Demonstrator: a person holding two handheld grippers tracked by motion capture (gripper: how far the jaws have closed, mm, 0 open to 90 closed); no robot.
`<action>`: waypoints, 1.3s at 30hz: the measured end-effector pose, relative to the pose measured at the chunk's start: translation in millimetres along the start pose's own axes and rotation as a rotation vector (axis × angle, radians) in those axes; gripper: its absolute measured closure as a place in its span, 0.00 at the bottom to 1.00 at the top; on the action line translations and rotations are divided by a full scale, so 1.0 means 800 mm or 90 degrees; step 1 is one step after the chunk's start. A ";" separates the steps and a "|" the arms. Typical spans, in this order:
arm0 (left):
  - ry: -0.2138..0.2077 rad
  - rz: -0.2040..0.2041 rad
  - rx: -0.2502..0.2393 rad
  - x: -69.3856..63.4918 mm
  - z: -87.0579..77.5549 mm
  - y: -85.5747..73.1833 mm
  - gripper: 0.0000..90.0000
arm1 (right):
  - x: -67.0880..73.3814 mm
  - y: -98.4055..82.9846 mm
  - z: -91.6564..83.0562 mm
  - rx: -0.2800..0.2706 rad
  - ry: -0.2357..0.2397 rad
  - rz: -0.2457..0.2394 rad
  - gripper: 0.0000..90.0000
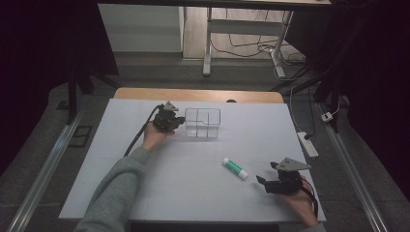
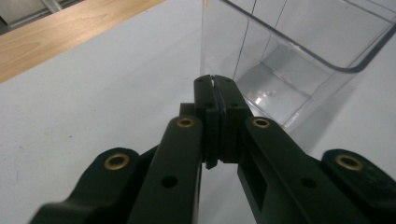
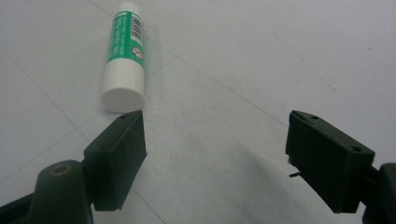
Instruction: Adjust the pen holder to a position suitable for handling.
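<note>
A white glue stick (image 1: pixel 235 167) with a green label lies on the white table top (image 1: pixel 183 193), right of centre. My right gripper (image 1: pixel 262 181) rests just to its right, open and holding nothing. In the right gripper view the glue stick (image 3: pixel 123 56) lies just beyond the left jaw, outside the gap of the right gripper (image 3: pixel 215 121). A clear plastic divided box (image 1: pixel 203 123) stands at the back middle. My left gripper (image 1: pixel 178 121) is at its left side, shut. In the left gripper view the left gripper (image 2: pixel 215 80) has its tips right at the near wall of the clear box (image 2: pixel 299 56); whether they touch it I cannot tell.
A wooden table edge (image 1: pixel 198 94) runs behind the white top, also seen as a wood strip (image 2: pixel 70 32). A power strip (image 1: pixel 308 143) and cables lie on the floor at the right. A grey sleeve (image 1: pixel 116 193) reaches in from the lower left.
</note>
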State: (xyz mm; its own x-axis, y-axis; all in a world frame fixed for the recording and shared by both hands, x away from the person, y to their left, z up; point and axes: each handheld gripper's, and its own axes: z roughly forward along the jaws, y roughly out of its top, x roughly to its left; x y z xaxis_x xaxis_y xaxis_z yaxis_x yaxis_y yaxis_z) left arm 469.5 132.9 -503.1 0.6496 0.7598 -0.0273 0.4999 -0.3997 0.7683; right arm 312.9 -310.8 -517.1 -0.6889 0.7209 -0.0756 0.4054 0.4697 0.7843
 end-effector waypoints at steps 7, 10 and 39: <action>-0.020 0.007 0.011 0.001 -0.025 -0.006 0.99 | -0.001 0.000 -0.006 -0.014 -0.002 0.003 0.22; -0.023 0.034 0.019 -0.008 -0.038 -0.012 0.99 | -0.002 0.001 -0.006 -0.018 0.002 0.003 0.22; 0.031 -0.062 -0.019 -0.059 -0.189 -0.167 0.42 | -0.001 0.001 -0.006 -0.027 0.010 -0.011 0.22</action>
State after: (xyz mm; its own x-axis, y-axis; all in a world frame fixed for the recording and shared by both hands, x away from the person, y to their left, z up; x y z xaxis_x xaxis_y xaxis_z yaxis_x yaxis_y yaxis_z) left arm 285.7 228.0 -507.7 0.5700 0.8184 -0.0727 0.5414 -0.3076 0.7825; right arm 311.0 -313.8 -513.3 -0.7047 0.7049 -0.0804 0.3679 0.4600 0.8081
